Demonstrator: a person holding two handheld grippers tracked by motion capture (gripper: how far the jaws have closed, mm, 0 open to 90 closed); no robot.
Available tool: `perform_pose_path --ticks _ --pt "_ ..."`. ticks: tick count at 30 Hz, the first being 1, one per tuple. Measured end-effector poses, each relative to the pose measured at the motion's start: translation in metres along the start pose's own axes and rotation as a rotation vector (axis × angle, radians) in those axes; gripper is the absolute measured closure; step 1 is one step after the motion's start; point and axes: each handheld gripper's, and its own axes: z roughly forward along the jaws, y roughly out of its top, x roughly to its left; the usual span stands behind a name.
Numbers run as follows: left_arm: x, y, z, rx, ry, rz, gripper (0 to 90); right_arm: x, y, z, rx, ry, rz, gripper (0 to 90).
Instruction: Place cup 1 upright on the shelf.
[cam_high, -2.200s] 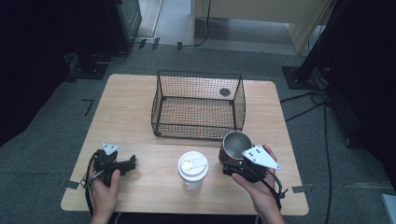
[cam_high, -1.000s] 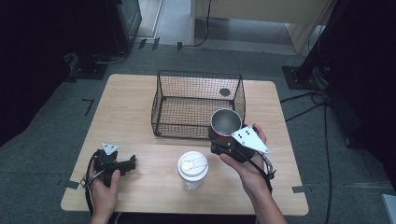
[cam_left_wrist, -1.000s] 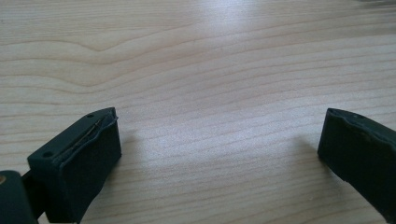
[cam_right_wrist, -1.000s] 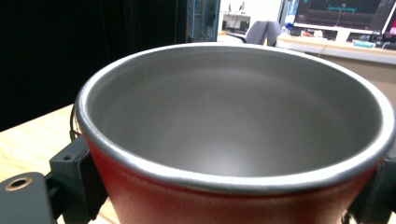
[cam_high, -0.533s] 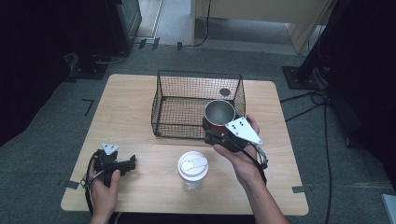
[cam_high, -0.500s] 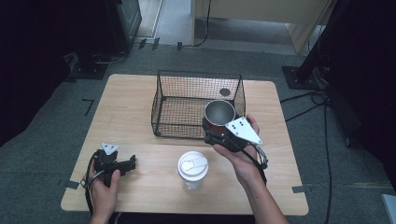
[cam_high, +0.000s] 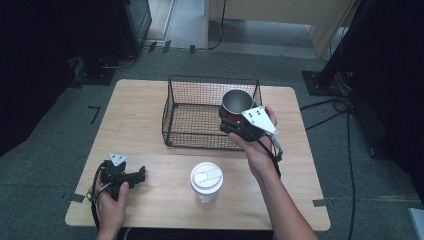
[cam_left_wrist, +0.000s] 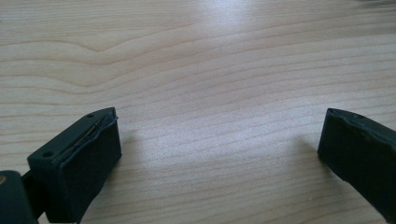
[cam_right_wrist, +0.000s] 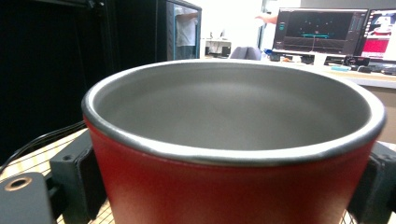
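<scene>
Right gripper (cam_high: 235, 122) clamps red cup (cam_high: 236, 103), upright, over right near corner of wire basket (cam_high: 200, 112). Left gripper (cam_high: 131, 176) jaws wide apart, empty, on table (cam_high: 140, 110) left of lidded tumbler (cam_high: 206, 181), itself in front of basket.

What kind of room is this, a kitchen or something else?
Probably a lab or office, not a kitchen: monitors stand on a desk behind, cables run over grey carpet, and dark equipment stands surround the table.

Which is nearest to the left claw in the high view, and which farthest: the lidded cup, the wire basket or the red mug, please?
From the left claw:
1. Lidded cup, to its right on the table.
2. Wire basket, farther back.
3. Red mug, held over the basket's right end.
</scene>
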Motion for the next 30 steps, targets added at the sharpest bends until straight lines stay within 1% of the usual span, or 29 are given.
perform_pose_path --ticks 11,12,13,14,17,19,20,21,22,23,25,29,30 --pt "0.0 0.0 0.0 0.0 0.0 0.0 0.0 -0.005 -0.002 0.031 0.017 -0.031 0.004 7.3" --pt "0.0 0.0 0.0 -0.001 0.0 -0.001 0.0 -0.005 -0.002 0.031 0.017 -0.031 0.004 7.3" --pt "0.0 0.0 0.0 -0.001 0.0 -0.001 0.0 -0.004 -0.001 0.037 0.019 -0.031 0.008 7.3" --pt "0.0 0.0 0.0 -0.001 0.0 -0.001 0.0 -0.004 -0.001 0.039 0.019 -0.031 0.003 7.3" --pt "0.0 0.0 0.0 0.0 0.0 0.0 0.0 -0.004 -0.001 0.047 0.026 -0.034 0.009 7.3" --pt "0.0 0.0 0.0 0.001 0.0 0.001 0.0 -0.004 -0.001 0.049 0.027 -0.036 0.008 7.2" --pt "0.0 0.0 0.0 0.0 0.0 0.0 0.0 -0.004 -0.002 0.056 0.032 -0.04 0.006 7.2" --pt "0.0 0.0 0.0 0.0 0.0 0.0 0.0 -0.004 -0.002 0.056 0.032 -0.04 0.006 7.2" --pt "0.0 0.0 0.0 0.0 0.0 -0.001 0.0 -0.005 -0.003 0.063 0.036 -0.046 0.011 7.2" --pt "0.0 0.0 0.0 0.0 0.0 -0.001 0.0 -0.005 -0.003 0.063 0.036 -0.046 0.011 7.2" --pt "0.0 0.0 0.0 -0.001 0.0 -0.001 0.0 -0.006 -0.006 0.07 0.042 -0.053 0.031 7.2" --pt "0.0 0.0 0.0 0.0 -0.001 0.0 0.0 -0.009 -0.013 0.084 0.059 -0.073 0.042 7.2" --pt "0.0 0.0 0.0 -0.001 0.0 -0.002 0.0 -0.009 -0.018 0.091 0.067 -0.071 0.048 7.2"
